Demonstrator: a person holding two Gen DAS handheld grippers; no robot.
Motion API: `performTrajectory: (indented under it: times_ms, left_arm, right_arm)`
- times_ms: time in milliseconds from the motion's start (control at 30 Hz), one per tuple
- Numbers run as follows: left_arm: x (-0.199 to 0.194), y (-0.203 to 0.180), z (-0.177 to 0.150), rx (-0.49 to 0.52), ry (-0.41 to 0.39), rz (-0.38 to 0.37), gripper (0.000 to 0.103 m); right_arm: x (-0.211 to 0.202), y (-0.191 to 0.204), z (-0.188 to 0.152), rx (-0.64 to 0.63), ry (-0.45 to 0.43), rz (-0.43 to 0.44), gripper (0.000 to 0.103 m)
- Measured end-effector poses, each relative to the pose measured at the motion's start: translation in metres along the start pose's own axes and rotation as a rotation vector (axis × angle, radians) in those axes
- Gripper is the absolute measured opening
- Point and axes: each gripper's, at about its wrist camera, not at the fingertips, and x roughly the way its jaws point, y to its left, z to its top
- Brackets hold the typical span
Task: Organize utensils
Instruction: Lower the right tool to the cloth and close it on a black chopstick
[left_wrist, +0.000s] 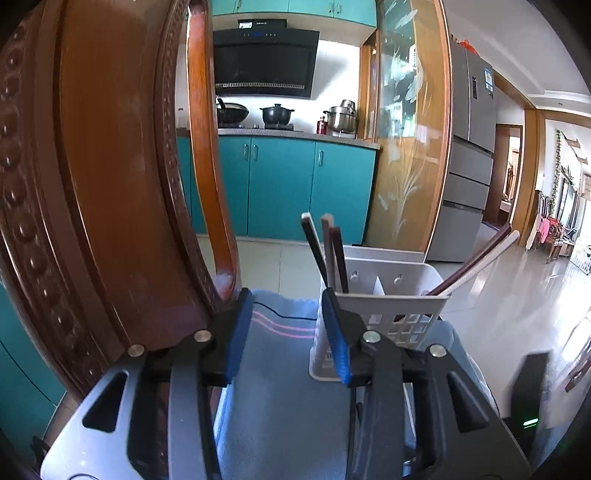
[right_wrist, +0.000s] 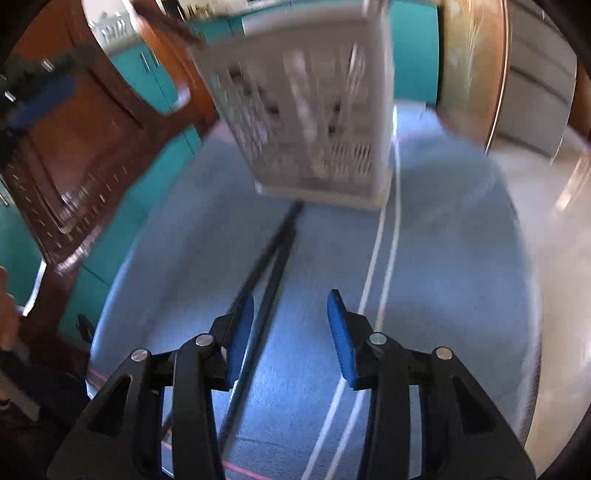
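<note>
A white slotted utensil holder (left_wrist: 391, 299) stands on a blue cloth (left_wrist: 280, 332). Three dark chopsticks (left_wrist: 325, 254) stand upright in its left part, and a dark and a pale stick (left_wrist: 480, 262) lean out to the right. My left gripper (left_wrist: 290, 321) is open and empty, its right finger just in front of the holder's left corner. The right wrist view is blurred. There a pair of dark chopsticks (right_wrist: 275, 254) lies on the cloth (right_wrist: 443, 277), running from the holder's base (right_wrist: 314, 110) to the left pad of my open right gripper (right_wrist: 291, 328).
A carved wooden chair back (left_wrist: 110, 184) rises close on the left. Beyond the holder are teal kitchen cabinets (left_wrist: 280, 184) and a tiled floor (left_wrist: 517, 295). A dark device with a green light (left_wrist: 528, 398) sits at lower right. A hand (right_wrist: 7, 317) shows at the left edge.
</note>
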Motion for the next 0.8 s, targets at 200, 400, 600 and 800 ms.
performTrajectory:
  times_ms: [200, 400, 600, 800]
  left_arm:
    - [0.003, 0.003, -0.002, 0.011, 0.008, 0.005, 0.043]
    - [0.009, 0.003, -0.007, 0.018, 0.028, 0.013, 0.044]
    - [0.015, 0.002, -0.008, 0.034, 0.043, 0.016, 0.046]
    - [0.021, 0.0, -0.013, 0.049, 0.067, 0.015, 0.047]
  right_arm:
    - [0.015, 0.019, -0.012, -0.081, 0.016, -0.051, 0.043]
    - [0.016, 0.026, -0.014, -0.115, 0.009, -0.093, 0.023]
    - [0.011, 0.007, -0.006, -0.062, 0.052, -0.083, 0.007]
    - [-0.003, -0.022, -0.007, -0.02, 0.056, -0.135, 0.006]
